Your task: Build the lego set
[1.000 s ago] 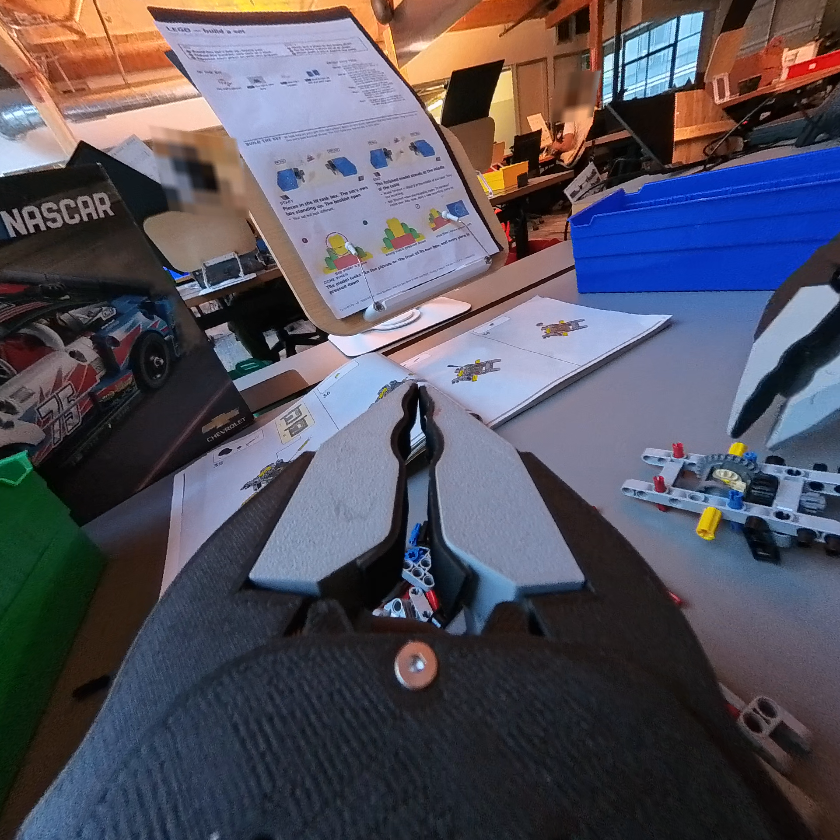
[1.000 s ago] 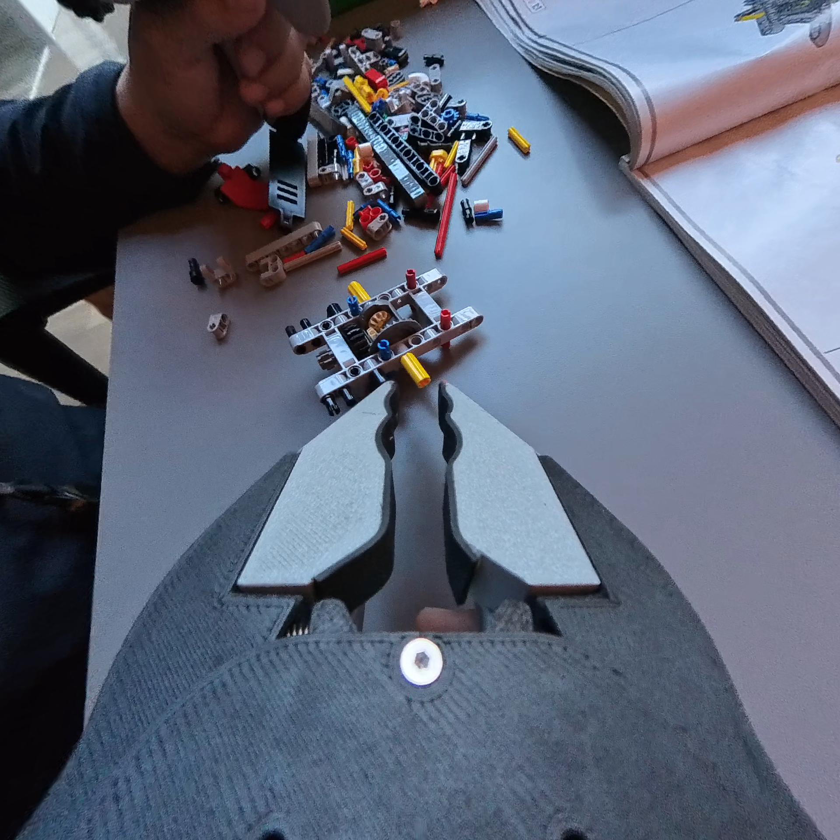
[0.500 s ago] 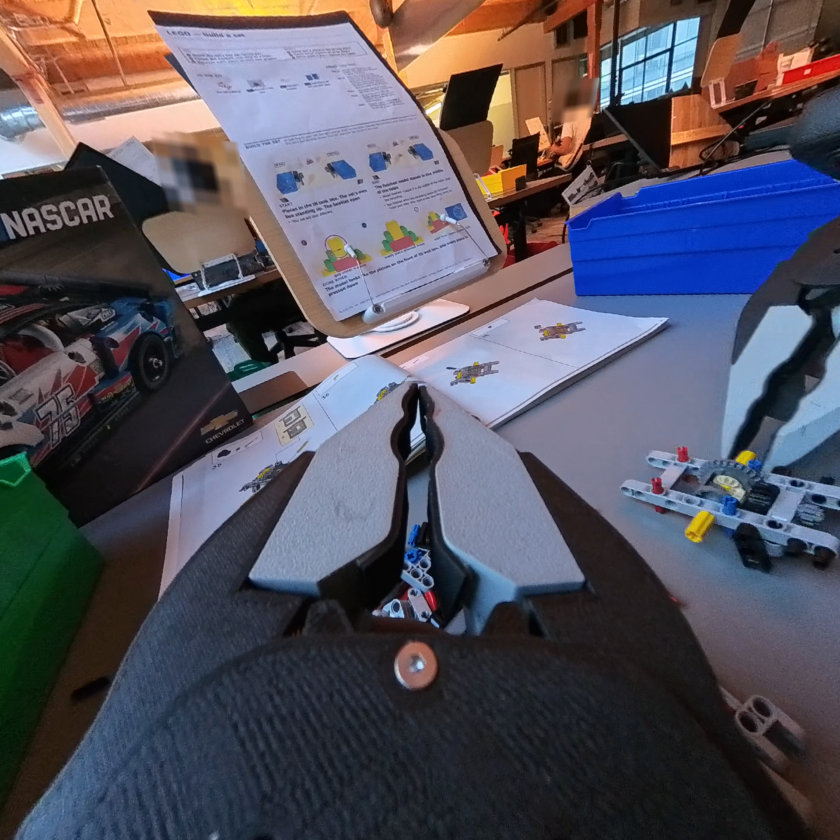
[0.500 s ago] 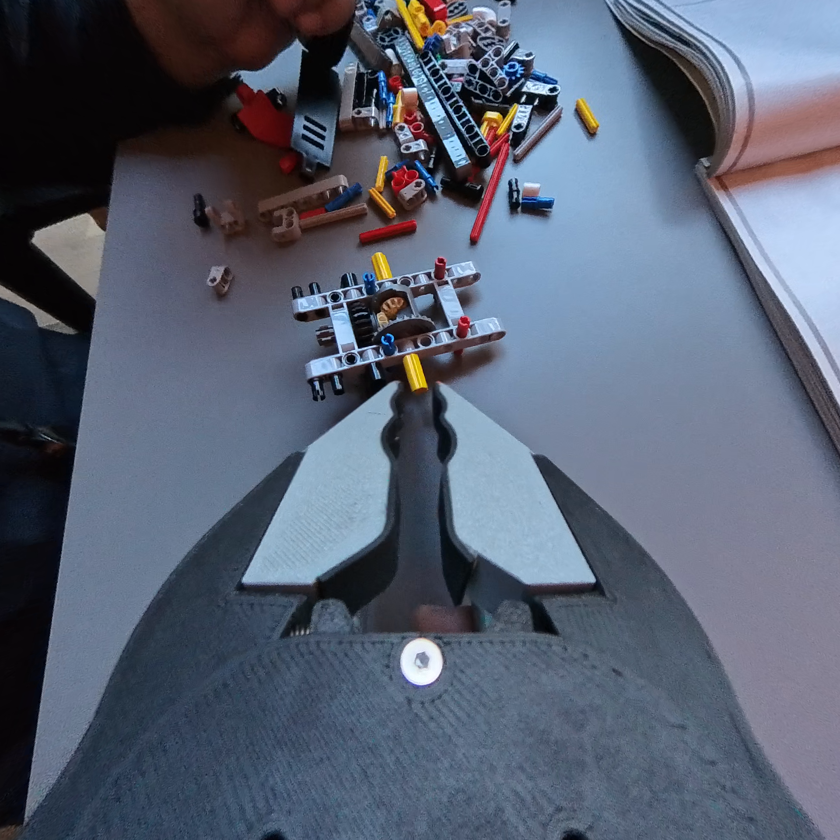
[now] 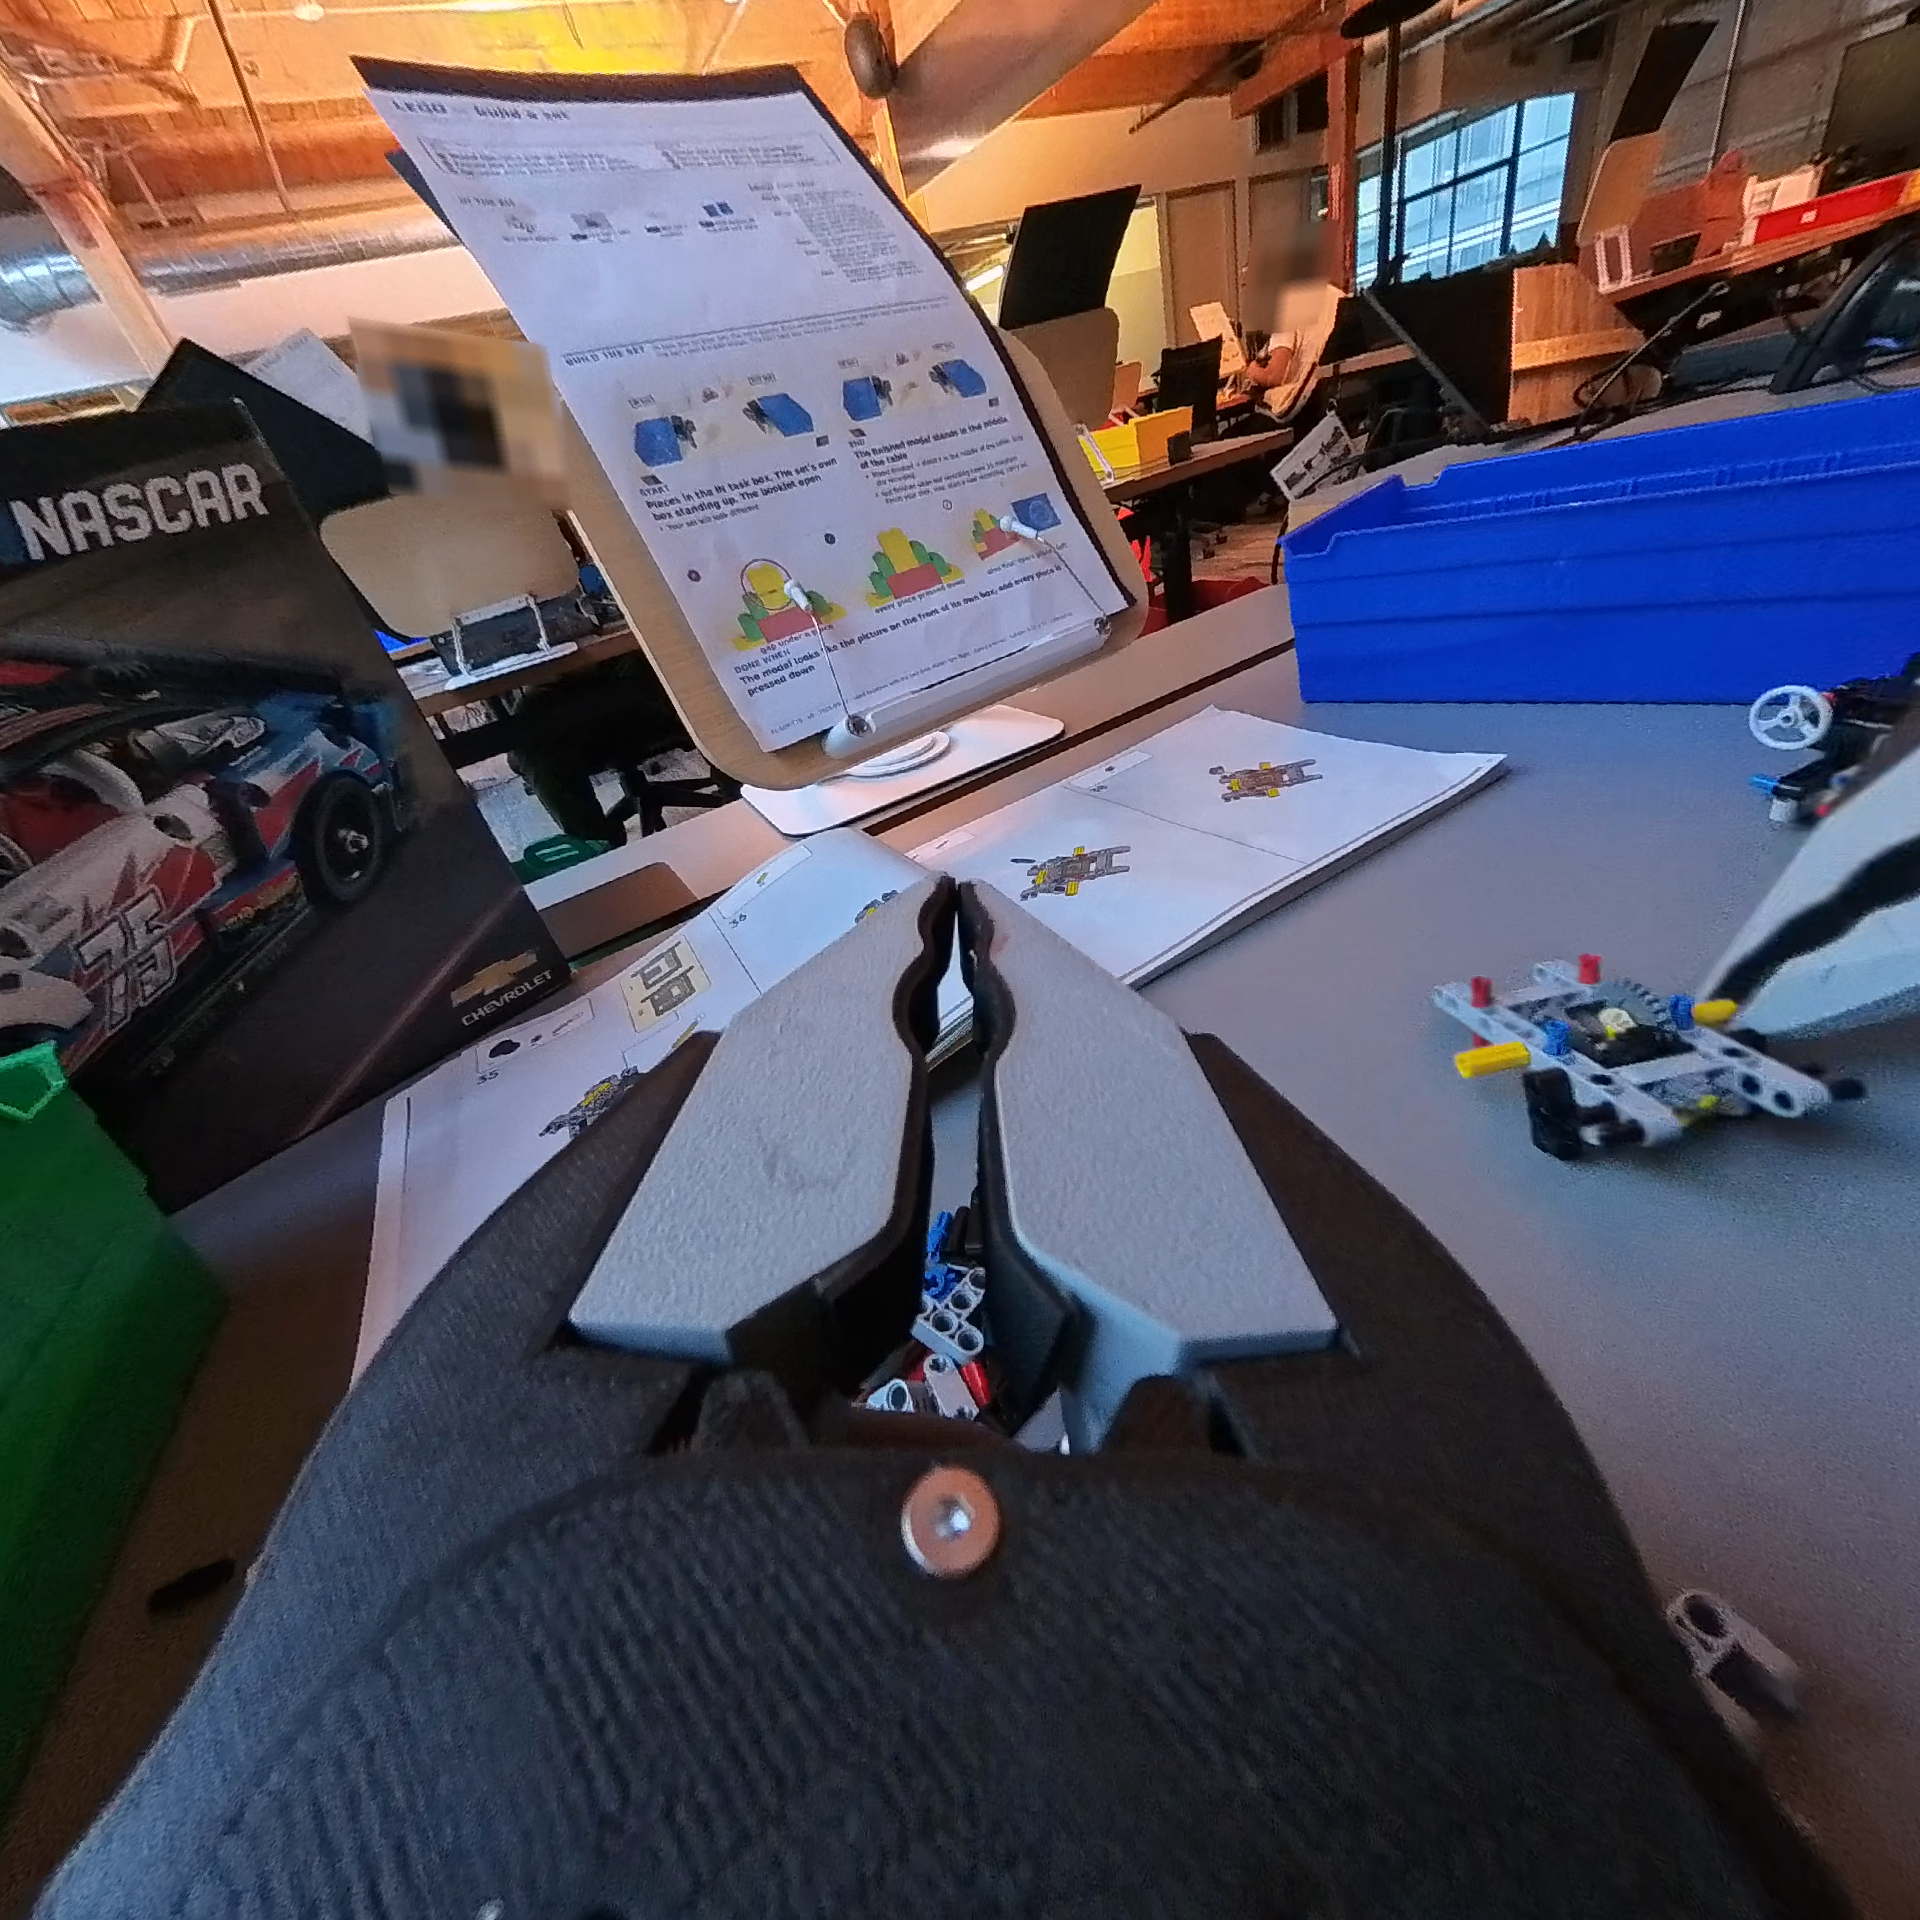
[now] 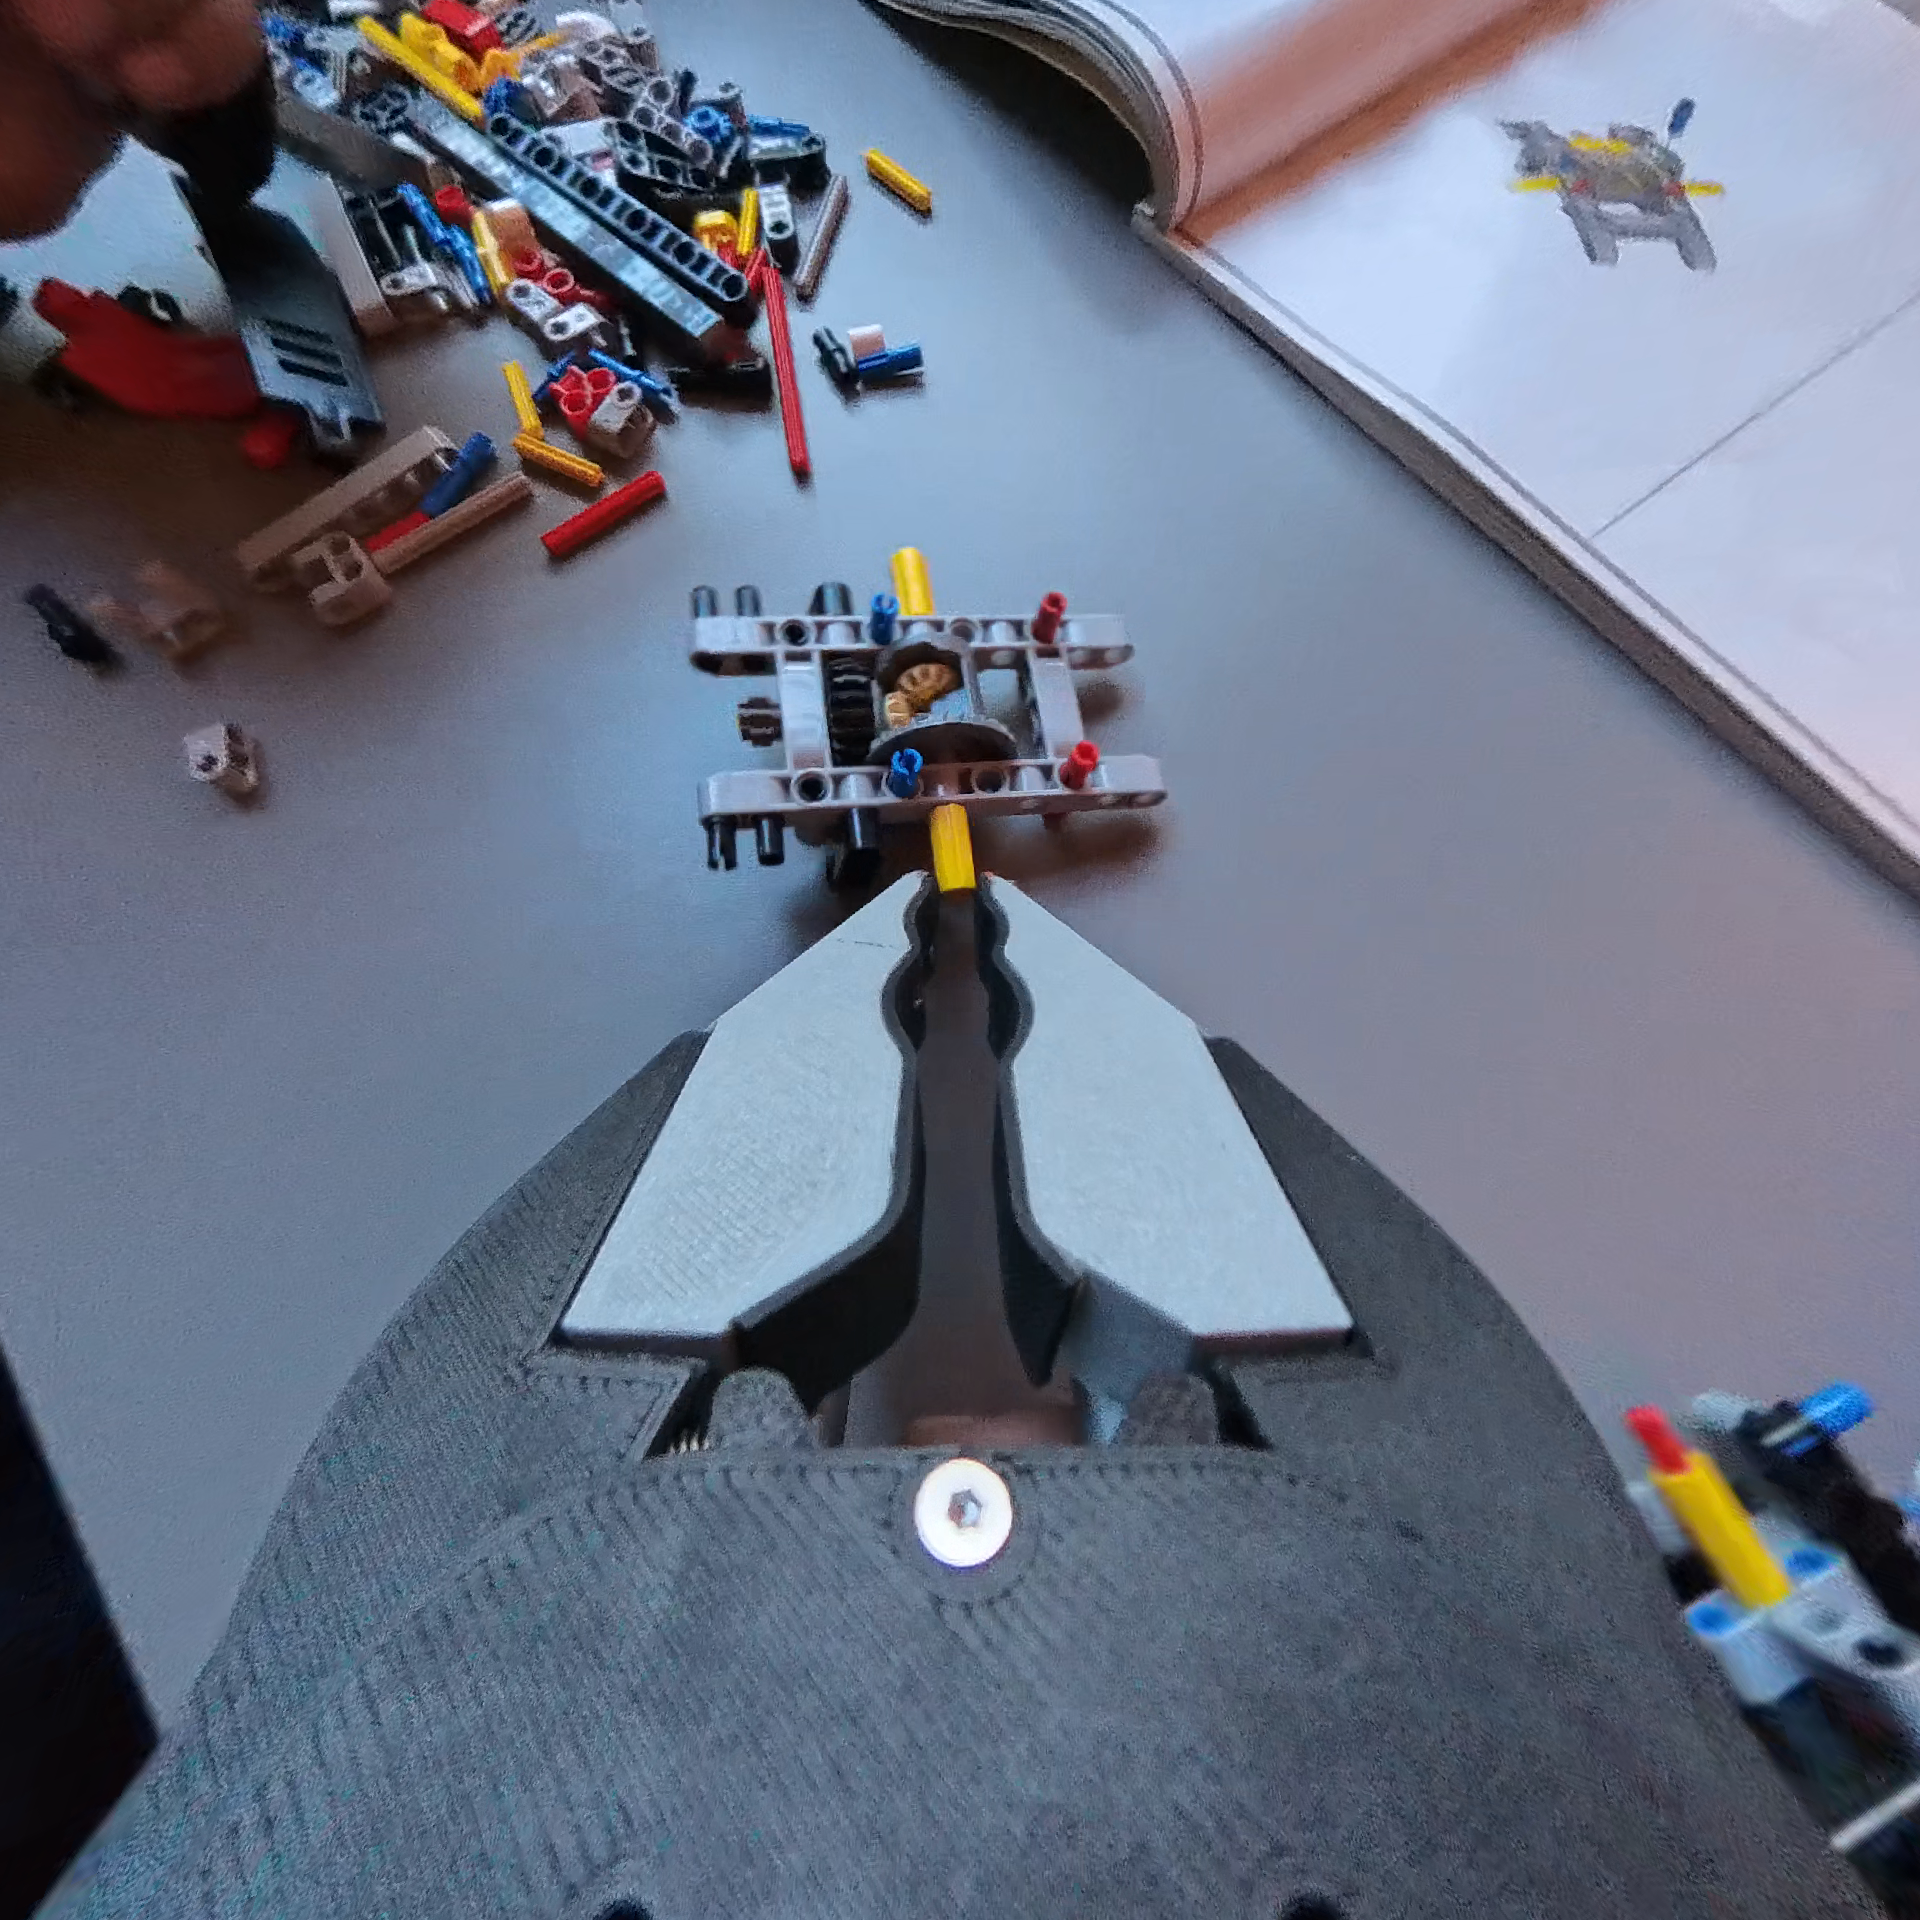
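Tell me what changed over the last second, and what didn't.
The right hand-held gripper moved forward to the grey frame assembly and narrowed its jaws from apart to pinching the tip of the yellow axle that sticks out of the frame's near side. The assembly turned slightly on the table. The left hand-held gripper stayed shut over the open booklet, barely moving.
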The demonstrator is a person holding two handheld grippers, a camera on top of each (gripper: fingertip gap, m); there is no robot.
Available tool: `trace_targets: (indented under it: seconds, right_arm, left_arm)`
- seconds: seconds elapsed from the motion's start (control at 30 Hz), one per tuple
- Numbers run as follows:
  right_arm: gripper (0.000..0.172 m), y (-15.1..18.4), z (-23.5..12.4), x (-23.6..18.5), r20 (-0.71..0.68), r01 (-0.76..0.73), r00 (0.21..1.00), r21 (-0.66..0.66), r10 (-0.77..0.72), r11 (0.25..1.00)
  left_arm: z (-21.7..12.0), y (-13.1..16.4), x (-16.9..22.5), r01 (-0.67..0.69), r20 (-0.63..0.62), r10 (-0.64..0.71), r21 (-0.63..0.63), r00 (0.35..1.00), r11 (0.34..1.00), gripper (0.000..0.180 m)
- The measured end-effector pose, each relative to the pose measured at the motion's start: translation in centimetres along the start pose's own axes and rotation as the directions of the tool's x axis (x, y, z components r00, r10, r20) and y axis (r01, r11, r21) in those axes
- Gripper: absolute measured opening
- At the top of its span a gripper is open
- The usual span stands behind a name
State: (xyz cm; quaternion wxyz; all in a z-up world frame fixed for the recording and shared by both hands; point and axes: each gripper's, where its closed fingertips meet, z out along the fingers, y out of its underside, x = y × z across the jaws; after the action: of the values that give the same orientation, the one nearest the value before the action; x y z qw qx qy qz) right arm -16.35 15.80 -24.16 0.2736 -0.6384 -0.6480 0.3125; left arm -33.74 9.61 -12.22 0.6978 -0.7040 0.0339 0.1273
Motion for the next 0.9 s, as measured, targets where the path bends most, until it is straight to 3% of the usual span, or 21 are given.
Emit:
trace_targets:
  seconds: [0.1,0.27,0.43,0.7,0.9]
  right_arm:
    - [0.004,0.1,-0.2,-2.0,0.018,-0.066,0.998,0.016,0.065,0.998]
    - [0.004,0.1,-0.1,-3.1,0.011,-0.022,1.0,0.015,0.022,1.0]
    - [0.007,-0.1,-0.3,-4.6,0.118,-0.045,0.992,0.025,0.041,0.999]
    - [0.009,-0.7,-2.5,-2.3,0.075,-0.044,0.997,0.145,0.034,0.988]
    - [0.012,-3.2,-4.1,-0.1,-0.014,0.033,0.999,0.334,-0.03,0.942]
  left_arm:
    - [0.0,-0.1,0.1,-0.002,-0.004,0.002,0.001,1.0,1.0,0.0]
    - [0.0,0.0,0.0,-0.001,-0.001,0.001,0.0,1.0,1.0,0.0]
    - [0.1,0.1,0.0,-0.004,0.001,0.004,-0.005,1.0,1.0,0.0]
    - [0.1,0.2,0.1,-0.007,-0.003,0.007,-0.006,1.0,1.0,0.0]
    - [0.1,0.2,0.3,-0.009,-0.005,0.009,-0.007,1.0,1.0,0.0]
